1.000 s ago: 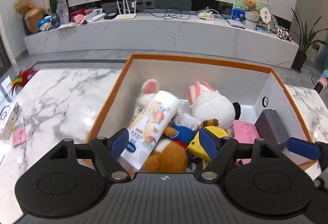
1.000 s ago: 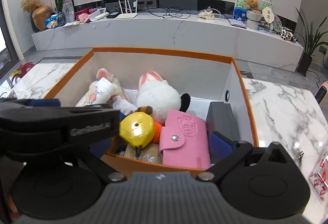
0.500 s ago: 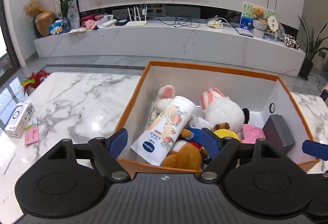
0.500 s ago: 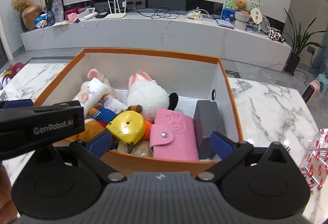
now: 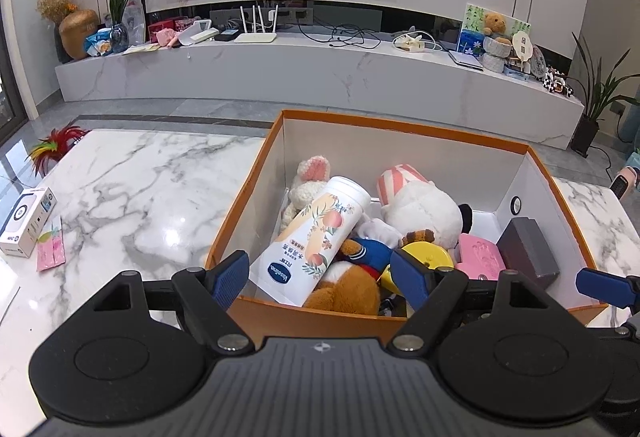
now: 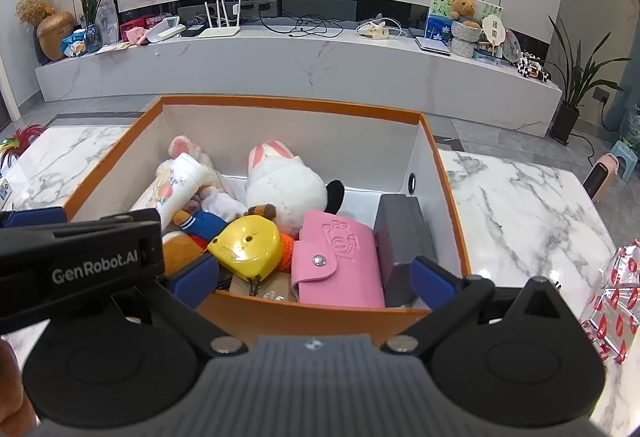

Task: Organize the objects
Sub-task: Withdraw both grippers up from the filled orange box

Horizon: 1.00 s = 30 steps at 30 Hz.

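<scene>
Both grippers hang just short of the orange box (image 5: 256, 311), jaws spread wide, nothing between them. Left gripper (image 5: 320, 277) lines up on the lotion bottle (image 5: 316, 237): it lies tilted, cap end up toward the far wall, base at the near wall, long axis running roughly away from the jaws. Right gripper (image 6: 312, 279) faces the pink wallet (image 6: 340, 269) and yellow tape measure (image 6: 246, 243). Box is packed; near rim blocks a low approach, so come from above. Marble table (image 5: 132, 189) to the left is open room.
</scene>
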Each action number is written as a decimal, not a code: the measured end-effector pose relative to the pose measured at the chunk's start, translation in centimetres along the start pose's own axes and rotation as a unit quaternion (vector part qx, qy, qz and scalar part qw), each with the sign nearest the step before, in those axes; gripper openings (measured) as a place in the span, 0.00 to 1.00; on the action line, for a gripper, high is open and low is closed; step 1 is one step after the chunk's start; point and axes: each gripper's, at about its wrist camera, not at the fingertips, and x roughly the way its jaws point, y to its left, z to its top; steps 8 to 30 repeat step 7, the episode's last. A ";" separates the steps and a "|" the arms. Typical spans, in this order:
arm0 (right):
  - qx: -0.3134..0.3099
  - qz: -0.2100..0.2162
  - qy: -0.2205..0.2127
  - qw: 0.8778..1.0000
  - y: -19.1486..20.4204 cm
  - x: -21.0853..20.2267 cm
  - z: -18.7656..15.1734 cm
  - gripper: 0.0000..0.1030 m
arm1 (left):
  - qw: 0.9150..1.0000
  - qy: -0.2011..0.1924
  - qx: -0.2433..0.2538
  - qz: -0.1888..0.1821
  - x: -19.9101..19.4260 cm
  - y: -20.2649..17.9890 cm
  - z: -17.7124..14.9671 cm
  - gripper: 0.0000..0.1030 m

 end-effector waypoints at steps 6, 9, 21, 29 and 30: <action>-0.001 0.000 0.000 1.000 0.0 0.0 0.0 0.99 | 1.000 -0.003 0.001 0.000 0.1 0.0 -0.1 0.89; -0.001 0.000 0.000 1.000 0.1 0.1 0.0 0.99 | 1.000 -0.003 0.001 -0.001 0.1 0.0 -0.2 0.89; -0.001 0.000 0.000 1.000 0.1 0.1 0.0 0.99 | 1.000 -0.003 0.001 -0.001 0.1 0.0 -0.2 0.89; -0.001 0.000 0.000 1.000 0.1 0.1 0.0 0.99 | 1.000 -0.003 0.001 -0.001 0.1 0.0 -0.2 0.89; -0.001 0.000 0.000 1.000 0.1 0.1 0.0 0.99 | 1.000 -0.003 0.001 -0.001 0.1 0.0 -0.2 0.89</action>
